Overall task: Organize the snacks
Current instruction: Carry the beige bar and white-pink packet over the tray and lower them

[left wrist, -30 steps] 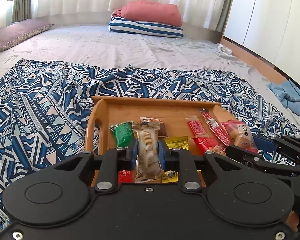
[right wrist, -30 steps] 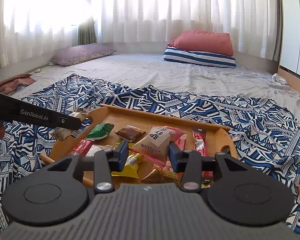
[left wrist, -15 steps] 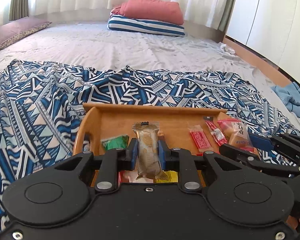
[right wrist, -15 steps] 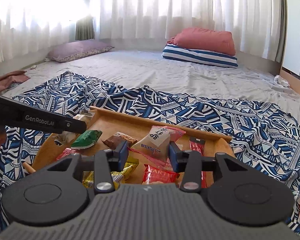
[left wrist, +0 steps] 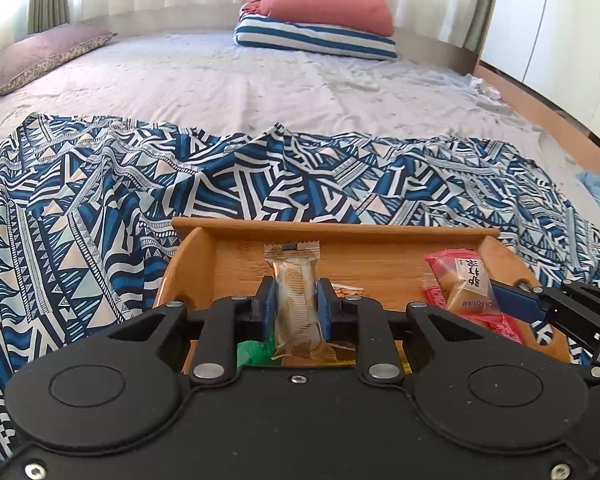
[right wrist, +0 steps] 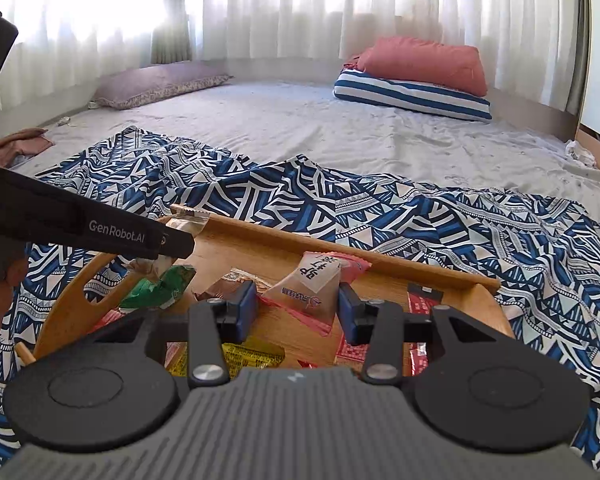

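A wooden tray (left wrist: pixel 340 229) lies on a blue patterned cloth, and several wrapped snacks lie in it. My left gripper (left wrist: pixel 296 308) is shut on a long clear-wrapped wafer bar (left wrist: pixel 294 296), held upright over the tray's left half. My right gripper (right wrist: pixel 298 304) is shut on a pink-and-tan wrapped cake (right wrist: pixel 314 284) above the tray's (right wrist: pixel 340 246) middle. In the left wrist view the same cake (left wrist: pixel 466 284) shows at the right, between the right gripper's blue fingers (left wrist: pixel 516 304). A green packet (right wrist: pixel 160 286) lies at the tray's left end, under the left gripper's black arm (right wrist: pixel 100 232).
The patterned cloth (left wrist: pixel 100 208) covers the near part of a grey bed sheet (left wrist: pixel 240 80). Red and yellow packets (right wrist: pixel 256 356) lie in the tray below my right gripper. A striped pillow with a red one on top (right wrist: pixel 416 80) and a purple pillow (right wrist: pixel 156 84) lie far back.
Both grippers have moved forward and down over the tray, each still shut on its snack. The tray's far wall is closer, and more of the loose snacks are hidden under the grippers.
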Demonstrator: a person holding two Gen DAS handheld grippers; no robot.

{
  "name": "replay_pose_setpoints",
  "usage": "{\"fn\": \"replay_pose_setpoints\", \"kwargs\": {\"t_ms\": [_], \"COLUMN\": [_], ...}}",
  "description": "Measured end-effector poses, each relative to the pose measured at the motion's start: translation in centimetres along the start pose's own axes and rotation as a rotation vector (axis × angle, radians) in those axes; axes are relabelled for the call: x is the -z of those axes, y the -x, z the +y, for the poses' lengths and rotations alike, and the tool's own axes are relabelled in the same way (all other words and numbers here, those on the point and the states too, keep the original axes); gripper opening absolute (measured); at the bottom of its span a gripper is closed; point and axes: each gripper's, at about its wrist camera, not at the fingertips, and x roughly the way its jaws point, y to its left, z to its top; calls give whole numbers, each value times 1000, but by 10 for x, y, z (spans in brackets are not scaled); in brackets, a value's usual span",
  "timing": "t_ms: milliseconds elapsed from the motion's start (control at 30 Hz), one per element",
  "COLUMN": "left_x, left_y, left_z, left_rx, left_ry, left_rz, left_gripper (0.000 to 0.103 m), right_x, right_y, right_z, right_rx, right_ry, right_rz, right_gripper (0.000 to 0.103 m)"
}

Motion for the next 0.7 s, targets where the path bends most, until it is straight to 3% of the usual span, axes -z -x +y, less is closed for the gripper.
{"fn": "replay_pose_setpoints", "kwargs": {"t_ms": [700], "left_x": [-2], "left_y": [-41], "left_z": [0], "left_rx": [-21], "left_ry": [9], "left_rz": [50], "left_gripper": [20], "right_x": [2], "right_y": [-46], "right_z": [-10], "right_rx": [-26], "right_ry": [-84], "right_rz": [94], "right_gripper": [48]}}
